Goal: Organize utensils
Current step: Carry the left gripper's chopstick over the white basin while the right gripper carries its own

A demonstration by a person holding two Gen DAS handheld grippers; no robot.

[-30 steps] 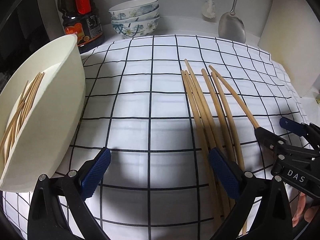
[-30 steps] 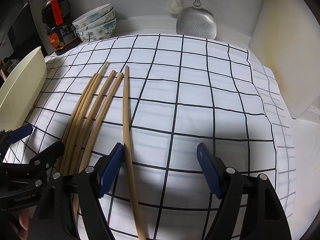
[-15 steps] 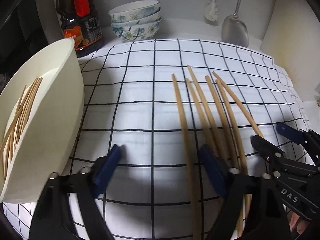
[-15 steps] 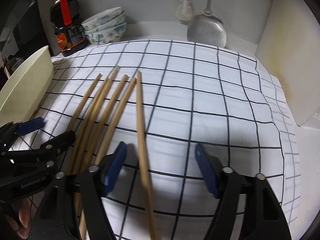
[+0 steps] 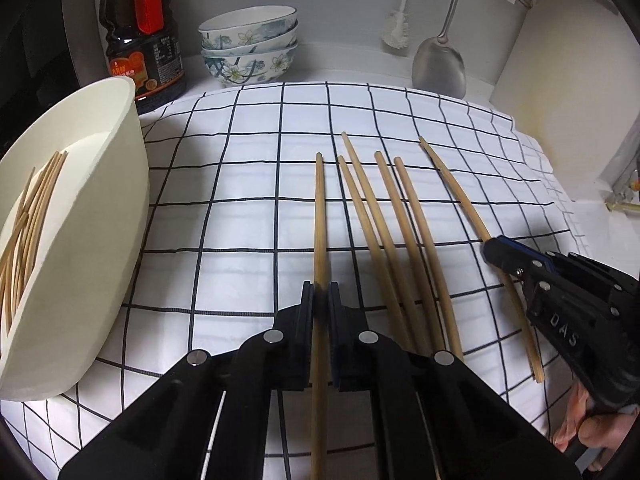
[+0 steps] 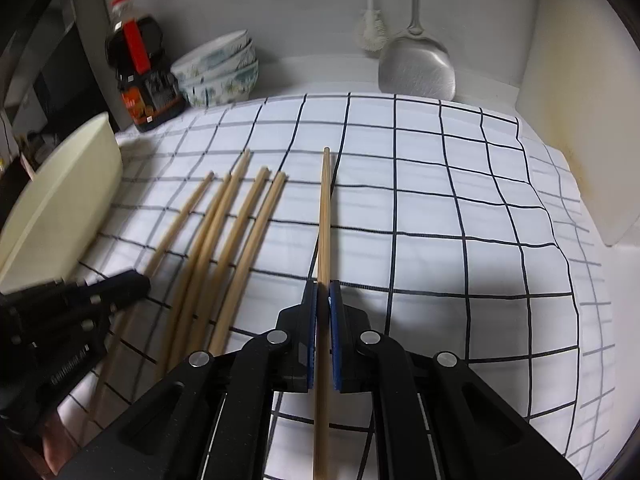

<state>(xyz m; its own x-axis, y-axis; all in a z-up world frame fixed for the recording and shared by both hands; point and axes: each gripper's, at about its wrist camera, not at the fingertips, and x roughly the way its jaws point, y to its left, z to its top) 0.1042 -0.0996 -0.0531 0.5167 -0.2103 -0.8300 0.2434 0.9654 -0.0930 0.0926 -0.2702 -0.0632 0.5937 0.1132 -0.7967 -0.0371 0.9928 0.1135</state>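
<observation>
Several wooden chopsticks lie side by side on a white checked cloth [image 5: 240, 208]. My left gripper [image 5: 320, 300] is shut on the leftmost chopstick [image 5: 319, 216], which points away along its fingers. My right gripper [image 6: 323, 300] is shut on the rightmost chopstick [image 6: 325, 216]; it also shows in the left wrist view [image 5: 496, 250]. The other chopsticks [image 5: 392, 232] lie loose between the two; they also show in the right wrist view [image 6: 224, 232]. A cream tub [image 5: 100, 208] at the left holds several thin chopsticks [image 5: 28, 216].
A dark sauce bottle [image 5: 144, 36] and stacked floral bowls [image 5: 250, 46] stand at the back left. A metal spatula [image 5: 440, 64] and a white brush [image 5: 396, 32] hang on the back wall. A cream wall panel [image 5: 560, 80] stands at the right.
Both grippers were open a second ago and have shut, each on one chopstick. The left-held chopstick has been drawn apart from the bundle to the left.
</observation>
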